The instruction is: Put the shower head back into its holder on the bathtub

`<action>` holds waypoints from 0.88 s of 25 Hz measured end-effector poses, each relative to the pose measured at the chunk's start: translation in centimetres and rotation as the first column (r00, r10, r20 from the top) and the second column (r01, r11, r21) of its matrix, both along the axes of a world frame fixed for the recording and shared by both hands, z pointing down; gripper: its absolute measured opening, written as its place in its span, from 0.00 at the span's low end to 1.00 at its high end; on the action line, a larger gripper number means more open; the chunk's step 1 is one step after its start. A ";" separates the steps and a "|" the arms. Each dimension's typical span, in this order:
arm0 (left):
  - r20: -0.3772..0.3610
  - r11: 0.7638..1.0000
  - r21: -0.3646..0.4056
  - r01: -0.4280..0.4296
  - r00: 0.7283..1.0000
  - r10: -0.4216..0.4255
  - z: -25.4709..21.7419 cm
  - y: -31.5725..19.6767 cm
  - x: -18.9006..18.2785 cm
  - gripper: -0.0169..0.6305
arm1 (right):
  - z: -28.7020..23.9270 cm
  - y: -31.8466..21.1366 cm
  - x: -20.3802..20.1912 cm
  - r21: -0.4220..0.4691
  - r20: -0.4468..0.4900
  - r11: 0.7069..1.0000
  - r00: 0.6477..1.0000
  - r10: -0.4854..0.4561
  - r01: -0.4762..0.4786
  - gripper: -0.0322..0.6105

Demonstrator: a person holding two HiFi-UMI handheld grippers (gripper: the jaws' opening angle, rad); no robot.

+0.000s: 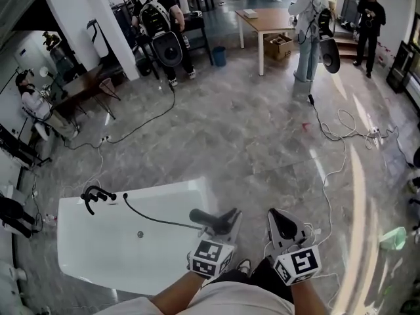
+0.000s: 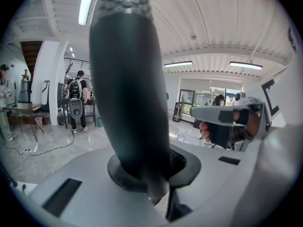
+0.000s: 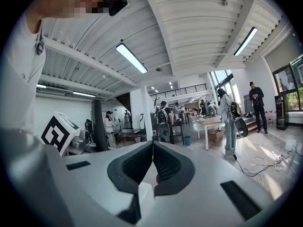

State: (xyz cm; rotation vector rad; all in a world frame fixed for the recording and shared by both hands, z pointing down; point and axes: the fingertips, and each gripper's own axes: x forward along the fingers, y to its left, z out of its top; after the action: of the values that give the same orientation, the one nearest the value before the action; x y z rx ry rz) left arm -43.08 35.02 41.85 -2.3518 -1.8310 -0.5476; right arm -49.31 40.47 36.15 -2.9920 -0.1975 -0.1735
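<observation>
The white bathtub lies at the lower left of the head view. At its left end sits the black tap with the holder. A thin black hose runs from there across the tub to the dark shower head. My left gripper is shut on the shower head over the tub's right end. In the left gripper view the dark shower head stands upright between the pads of the left gripper. My right gripper hangs just right of it, shut and empty. The right gripper has its pads pressed together.
Cables trail over the grey marble floor beyond the tub. People with backpacks and a wooden table stand far back. A green object lies at the right edge. Dark furniture lines the left wall.
</observation>
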 end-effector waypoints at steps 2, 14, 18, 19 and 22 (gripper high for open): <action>-0.002 1.000 -0.004 0.024 1.000 -0.024 -0.1 0.8 1.3 0.10 | -0.1 1.1 1.5 0.002 -0.003 1.000 1.000 -0.021 0.021 0.07; -0.034 0.965 -0.002 0.263 0.964 -0.263 -1.0 5.9 13.2 0.10 | -0.2 6.5 15.8 0.004 -0.039 0.954 0.954 -0.298 0.298 0.07; -0.049 0.940 -0.011 0.341 0.939 -0.341 -1.8 8.8 17.2 0.10 | -0.7 9.5 20.5 0.000 -0.043 0.922 0.921 -0.387 0.387 0.07; -0.050 0.933 -0.014 0.359 0.932 -0.359 -2.0 9.4 18.1 0.10 | -0.8 10.2 21.5 0.001 -0.042 0.914 0.913 -0.406 0.406 0.07; -0.054 0.908 -0.023 0.418 0.906 -0.419 -2.7 10.5 20.8 0.10 | -1.2 11.5 24.7 -0.003 -0.042 0.887 0.886 -0.462 0.463 0.07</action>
State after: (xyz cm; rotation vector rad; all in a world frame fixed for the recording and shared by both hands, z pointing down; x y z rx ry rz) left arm -22.23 45.52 39.17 -2.7499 -1.3027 -0.5019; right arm -24.57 51.98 34.99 -2.9749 0.5291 -0.1569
